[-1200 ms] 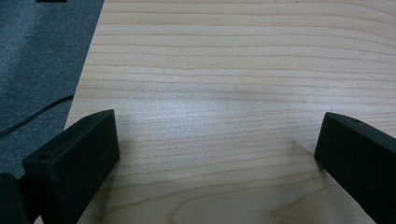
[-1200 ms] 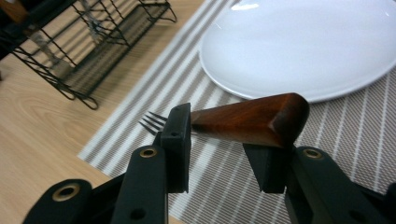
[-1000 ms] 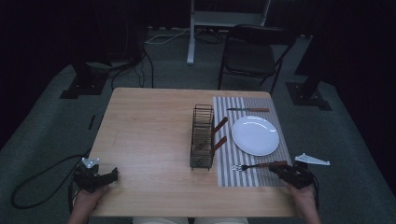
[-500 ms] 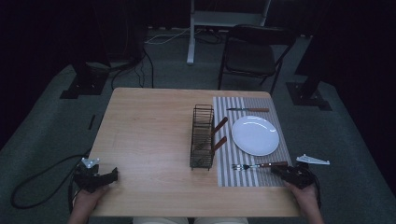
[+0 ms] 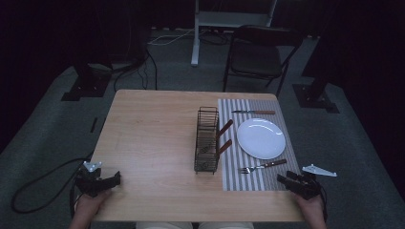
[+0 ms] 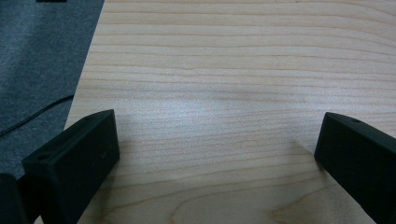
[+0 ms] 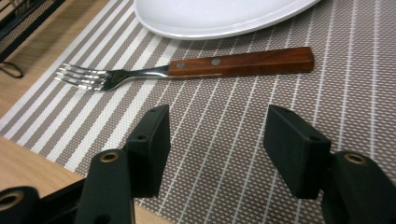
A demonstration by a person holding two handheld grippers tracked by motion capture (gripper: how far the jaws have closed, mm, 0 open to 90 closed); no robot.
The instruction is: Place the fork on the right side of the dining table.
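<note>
A fork (image 7: pixel 187 67) with a wooden handle lies on the striped placemat (image 7: pixel 243 140), just in front of a white plate (image 7: pixel 219 14). My right gripper (image 7: pixel 217 126) sits low over the mat a little short of the fork's handle. Its jaws have just been opening and stand apart with nothing between them. In the high view the fork (image 5: pixel 263 166) lies below the plate (image 5: pixel 261 138), with the right gripper (image 5: pixel 282 179) at the table's near right corner. My left gripper (image 5: pixel 116 179) rests open at the near left corner, over bare wood (image 6: pixel 217 140).
A black wire rack (image 5: pixel 206 139) stands mid-table with two wooden-handled utensils (image 5: pixel 224 129) leaning out of it. A knife (image 5: pixel 253 112) lies on the mat beyond the plate. A folding chair (image 5: pixel 260 52) stands behind the table. A cable (image 5: pixel 38 183) trails from the left gripper over the floor.
The right gripper has eased back from the fork's handle toward the near table edge and sunk slightly. The fork lies still on the mat. The left gripper has not moved.
</note>
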